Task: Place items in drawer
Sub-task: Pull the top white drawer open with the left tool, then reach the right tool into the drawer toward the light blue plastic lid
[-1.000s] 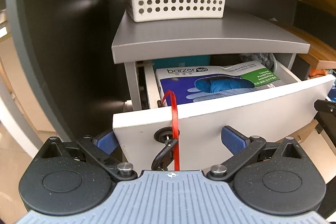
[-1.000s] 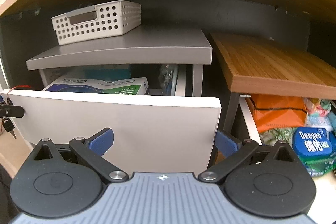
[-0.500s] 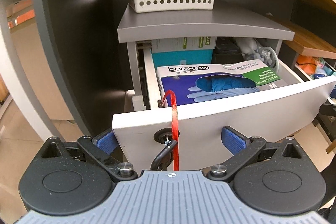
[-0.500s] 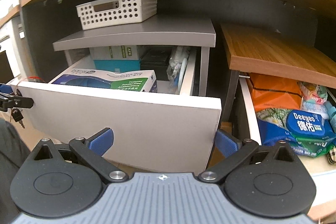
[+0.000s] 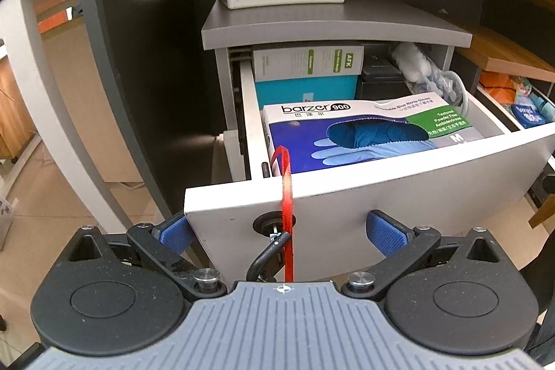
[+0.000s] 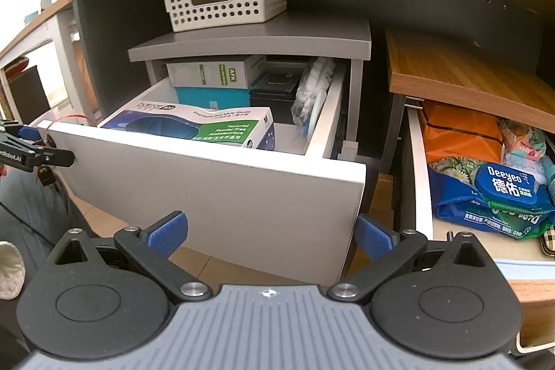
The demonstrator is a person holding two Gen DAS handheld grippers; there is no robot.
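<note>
White drawer (image 5: 399, 193) stands pulled out just ahead of both grippers, glove box (image 5: 367, 130) inside. Left gripper (image 5: 282, 231) and right gripper (image 6: 270, 231) gape wide, holding nothing. Stiff, heavy-sliding front; I'd pull by its top edge or the red ribbon (image 5: 286, 193).
</note>
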